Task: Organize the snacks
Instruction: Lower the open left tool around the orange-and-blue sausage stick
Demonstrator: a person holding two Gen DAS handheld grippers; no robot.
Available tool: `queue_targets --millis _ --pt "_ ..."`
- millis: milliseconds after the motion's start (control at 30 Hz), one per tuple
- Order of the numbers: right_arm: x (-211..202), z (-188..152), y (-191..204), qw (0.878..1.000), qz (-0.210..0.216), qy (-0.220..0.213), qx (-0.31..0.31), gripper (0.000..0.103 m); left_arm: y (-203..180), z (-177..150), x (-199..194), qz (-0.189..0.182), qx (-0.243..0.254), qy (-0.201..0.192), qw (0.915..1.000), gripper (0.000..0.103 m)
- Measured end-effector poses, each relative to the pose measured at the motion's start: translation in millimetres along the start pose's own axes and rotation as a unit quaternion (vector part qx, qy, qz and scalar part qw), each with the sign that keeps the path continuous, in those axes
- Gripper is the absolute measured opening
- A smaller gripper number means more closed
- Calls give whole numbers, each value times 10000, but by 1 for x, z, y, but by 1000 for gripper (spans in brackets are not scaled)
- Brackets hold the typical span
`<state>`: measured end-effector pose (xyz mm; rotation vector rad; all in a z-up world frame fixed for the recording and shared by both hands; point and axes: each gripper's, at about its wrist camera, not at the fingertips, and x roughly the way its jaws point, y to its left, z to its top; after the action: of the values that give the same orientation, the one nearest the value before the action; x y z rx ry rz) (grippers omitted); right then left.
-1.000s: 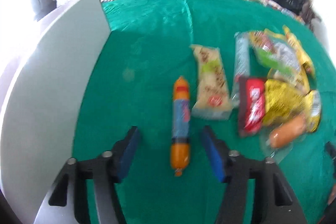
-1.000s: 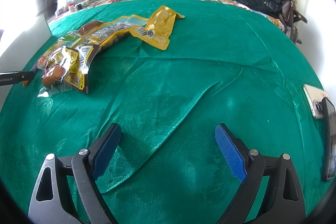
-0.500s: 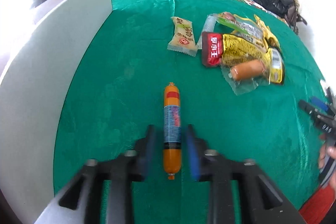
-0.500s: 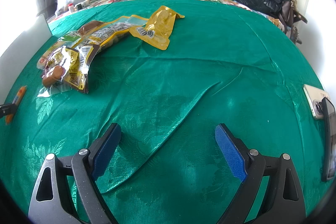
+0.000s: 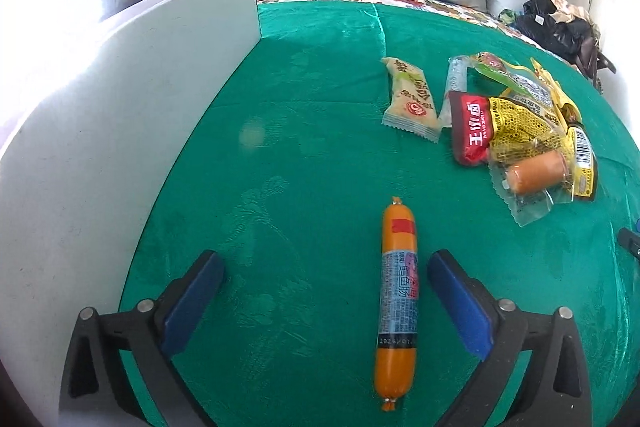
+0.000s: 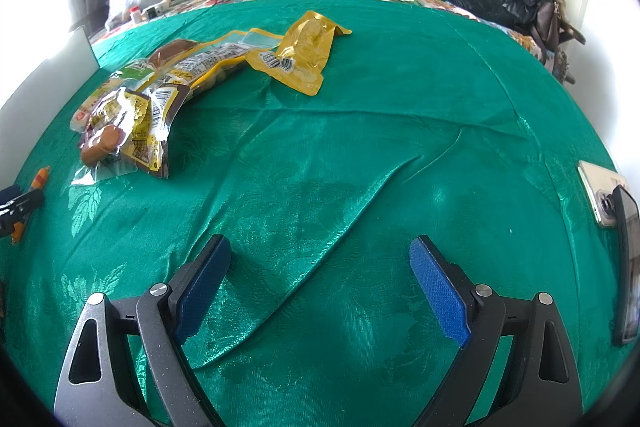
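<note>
My left gripper (image 5: pixel 320 291) was opening, its pads clear of the orange plastic-cased sausage stick (image 5: pixel 397 301) lying on the green cloth (image 5: pixel 304 155) at lower centre, right pad closer; released apart from the jumbled yellow snack packets (image 5: pixel 520 123) at upper right, presumably to sort it. My right gripper (image 6: pixel 320 287) stood open, empty.

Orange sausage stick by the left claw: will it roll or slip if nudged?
The sausage is round and lies flat on the cloth, so a sideways push would probably roll it. Its glossy casing looks slippery. It looks straight and plump, so likely fairly stiff.

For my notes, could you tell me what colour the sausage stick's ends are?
Orange, on the plastic-wrapped sausage stick; clearest in the left wrist view.
</note>
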<state>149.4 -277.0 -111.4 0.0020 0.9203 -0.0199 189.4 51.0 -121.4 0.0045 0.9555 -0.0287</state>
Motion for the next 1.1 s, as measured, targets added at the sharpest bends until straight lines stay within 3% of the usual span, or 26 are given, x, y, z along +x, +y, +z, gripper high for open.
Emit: queue_targets --millis 1100 --pt "0 0 0 10000 -6 4 -3 95 2 1 1 -34 -36 -24 10000 103"
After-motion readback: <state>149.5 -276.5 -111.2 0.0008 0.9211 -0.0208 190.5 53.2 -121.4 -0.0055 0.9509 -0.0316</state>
